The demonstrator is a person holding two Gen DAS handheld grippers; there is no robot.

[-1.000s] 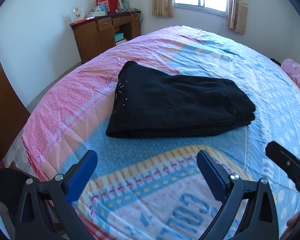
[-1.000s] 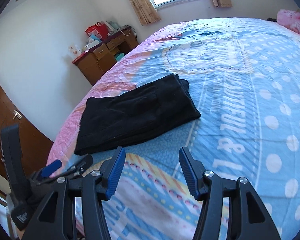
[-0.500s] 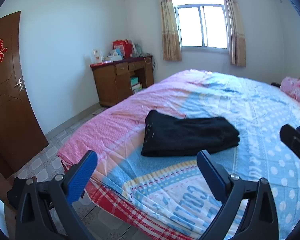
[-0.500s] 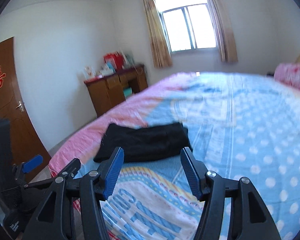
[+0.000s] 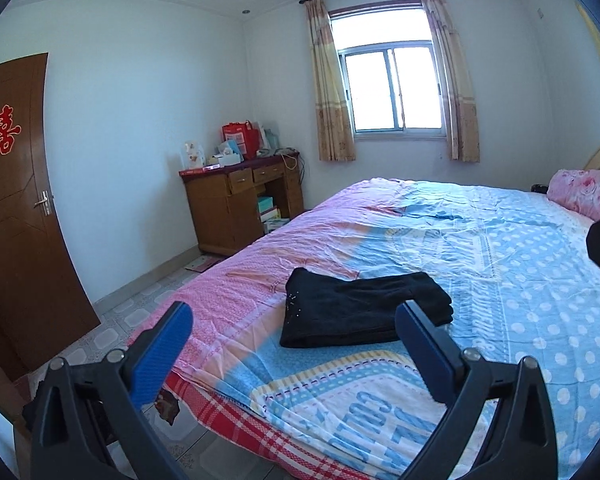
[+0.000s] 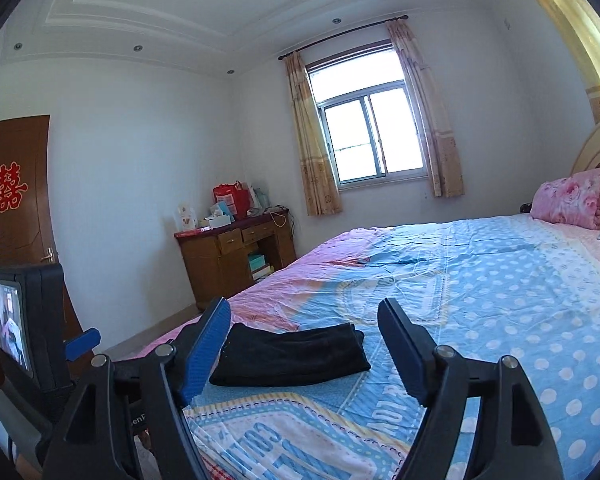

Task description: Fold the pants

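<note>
Beyond both claws we see the bed (image 5: 500, 264); folded black pants (image 5: 360, 312) lie on it ahead, well apart from our left gripper (image 5: 292, 344), jaws wide, empty; right gripper (image 6: 304, 344) has just been opening, nothing between.

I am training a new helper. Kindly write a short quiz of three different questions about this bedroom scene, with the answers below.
1. True or false: the black pants lie folded on the bed, and no tongs touch them.
2. Choose one. The left tongs and the right tongs are: A) both open and empty; B) both shut on the pants; C) one open, one shut.
3. Fill in: the pink quilt lies at the ______ end of the bed.

Key
1. True.
2. A. The right tongs' jaws have just been opening, with nothing between them.
3. Headboard (far right).
</note>
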